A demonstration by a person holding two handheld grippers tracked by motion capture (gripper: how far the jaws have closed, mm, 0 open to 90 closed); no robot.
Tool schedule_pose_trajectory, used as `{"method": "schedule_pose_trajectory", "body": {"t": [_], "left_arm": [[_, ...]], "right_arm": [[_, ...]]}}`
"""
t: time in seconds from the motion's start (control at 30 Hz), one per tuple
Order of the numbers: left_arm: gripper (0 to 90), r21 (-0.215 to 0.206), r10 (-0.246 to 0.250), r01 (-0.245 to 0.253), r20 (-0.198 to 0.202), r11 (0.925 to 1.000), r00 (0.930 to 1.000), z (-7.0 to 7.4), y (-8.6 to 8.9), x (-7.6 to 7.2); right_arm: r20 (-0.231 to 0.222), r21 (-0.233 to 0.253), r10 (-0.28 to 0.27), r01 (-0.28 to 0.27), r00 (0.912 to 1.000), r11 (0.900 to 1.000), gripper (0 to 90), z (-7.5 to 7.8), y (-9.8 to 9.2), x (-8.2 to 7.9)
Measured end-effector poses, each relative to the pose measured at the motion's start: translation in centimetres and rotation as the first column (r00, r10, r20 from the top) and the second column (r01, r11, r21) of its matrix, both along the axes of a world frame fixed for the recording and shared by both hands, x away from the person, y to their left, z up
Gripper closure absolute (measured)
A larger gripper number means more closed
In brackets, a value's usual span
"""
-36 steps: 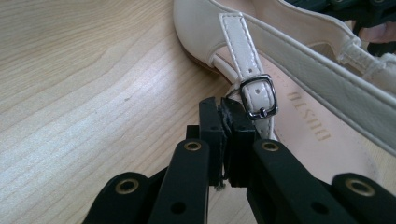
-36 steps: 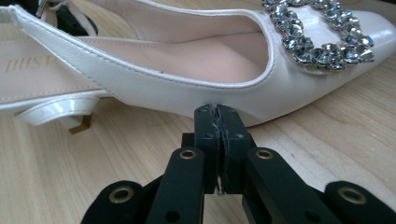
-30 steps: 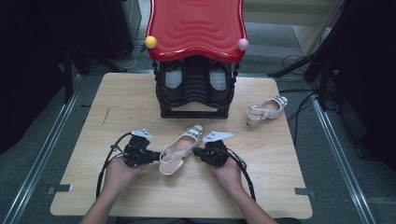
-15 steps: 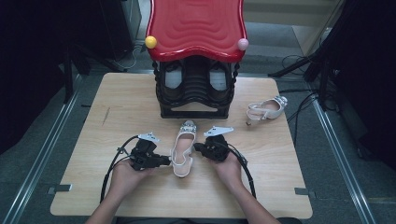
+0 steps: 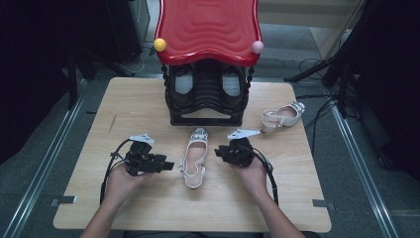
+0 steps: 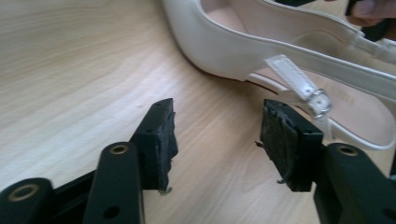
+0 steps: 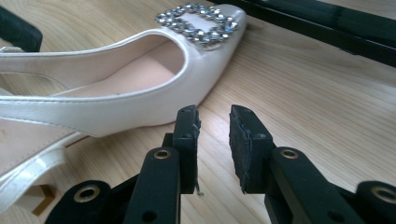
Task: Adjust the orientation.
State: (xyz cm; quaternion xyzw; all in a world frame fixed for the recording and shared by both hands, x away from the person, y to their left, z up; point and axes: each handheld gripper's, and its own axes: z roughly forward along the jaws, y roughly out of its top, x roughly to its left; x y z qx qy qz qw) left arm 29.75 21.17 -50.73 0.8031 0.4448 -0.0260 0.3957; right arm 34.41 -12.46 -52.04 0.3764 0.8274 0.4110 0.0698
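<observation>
Since the earlier frame the white slingback shoe with a rhinestone buckle (image 5: 194,156) has swung from a diagonal lie to toe-forward, and both claws have let go. It lies flat on the wooden counter (image 5: 148,106), between the left claw (image 5: 168,165) and right claw (image 5: 219,151), toe toward the black shoe rack with a red wavy top (image 5: 207,96). Both claws are released, jaws apart, touching nothing. Risk: a claw closing on the thin heel strap (image 6: 299,84) could twist the shoe or drag it askew

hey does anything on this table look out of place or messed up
Mildly. The second white shoe lies on its side, askew, near the table's right edge, apart from the upright shoe with its toe to the rack. Both grippers' pads look frayed.
</observation>
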Motion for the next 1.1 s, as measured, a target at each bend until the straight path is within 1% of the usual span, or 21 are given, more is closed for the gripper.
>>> {"method": "schedule_pose_trajectory", "body": {"t": [0.1,0.17,0.2,0.3,0.33,0.37,0.4,0.53,0.6,0.63,0.7,0.87,0.93,1.0,1.03,1.07,1.1], "left_arm": [[42.6,-0.007,0.016,-0.016,-0.004,0.9998,0.9999,0.0,0.8,0.3],[42.0,-0.015,0.034,-0.034,0.003,0.9993,0.9994,-0.1,1.2,0.4],[41.6,-0.018,0.032,-0.032,-0.002,0.9993,0.9995,-0.1,1.3,0.4],[41.2,-0.016,0.039,-0.039,0.005,0.9991,0.9992,0.0,1.7,0.4],[41.2,-0.015,0.039,-0.039,0.013,0.9991,0.9991,0.0,1.8,0.5],[41.1,-0.022,0.043,-0.043,0.012,0.9989,0.999,0.0,1.8,0.5],[40.9,-0.019,0.044,-0.044,0.018,0.9989,0.9989,0.1,1.9,0.5],[40.5,-0.02,0.041,-0.04,0.017,0.999,0.999,0.1,1.9,0.7],[40.5,-0.018,0.035,-0.035,0.031,0.9992,0.9989,0.1,1.8,0.6],[40.5,-0.012,0.027,-0.026,0.035,0.9996,0.999,0.1,1.7,0.6],[40.6,-0.007,0.025,-0.025,0.041,0.9997,0.9988,0.2,1.5,0.5],[40.6,-0.002,0.013,-0.013,0.041,0.9999,0.9991,0.1,1.2,0.2],[40.6,0.007,0.005,-0.005,0.037,1.0,0.9993,0.0,1.1,0.1],[40.6,0.016,-0.002,0.001,0.046,0.9999,0.9989,-0.1,1.0,-0.2],[40.6,0.025,-0.006,0.004,0.049,0.9997,0.9988,-0.1,1.0,-0.3],[40.5,0.03,-0.005,0.003,0.048,0.9995,0.9988,-0.2,1.0,-0.4],[40.5,0.039,-0.003,0.001,0.051,0.9993,0.9987,-0.3,1.0,-0.5]], "right_arm": [[-0.002,0.012,-0.014,0.014,0.9999,1.0,75.0,0.3,-0.7,0.2],[-0.01,0.016,-0.025,0.025,0.9996,1.0,75.8,0.5,-1.1,0.3],[-0.016,0.02,-0.028,0.028,0.9995,0.999,76.3,0.7,-1.3,0.3],[-0.028,0.032,-0.048,0.049,0.9985,0.998,77.7,0.8,-2.2,0.6],[-0.03,0.033,-0.055,0.056,0.998,0.998,78.2,0.8,-2.5,0.7],[-0.03,0.033,-0.061,0.062,0.9977,0.998,78.8,0.9,-2.8,0.7],[-0.03,0.033,-0.07,0.071,0.9971,0.997,79.6,1.0,-3.0,0.8],[-0.023,0.04,-0.103,0.104,0.9945,0.994,84.5,1.6,-4.3,1.0],[-0.016,0.031,-0.133,0.133,0.991,0.991,89.6,2.0,-5.2,1.1],[-0.021,0.037,-0.146,0.146,0.9891,0.989,90.0,2.2,-5.7,1.2],[-0.033,0.057,-0.176,0.178,0.9838,0.982,90.0,2.6,-6.8,1.6],[-0.036,0.059,-0.244,0.246,0.9691,0.967,90.0,2.9,-9.0,2.7],[-0.037,0.058,-0.269,0.271,0.9624,0.961,90.0,2.9,-9.5,3.4],[-0.049,0.055,-0.283,0.286,0.9577,0.957,90.0,2.8,-9.7,4.3],[-0.057,0.051,-0.287,0.29,0.9561,0.956,90.0,2.8,-9.7,4.6],[-0.072,0.058,-0.287,0.291,0.9552,0.955,90.0,2.8,-9.7,5.0],[-0.081,0.056,-0.281,0.286,0.9562,0.957,90.0,2.9,-9.5,5.4]]}}
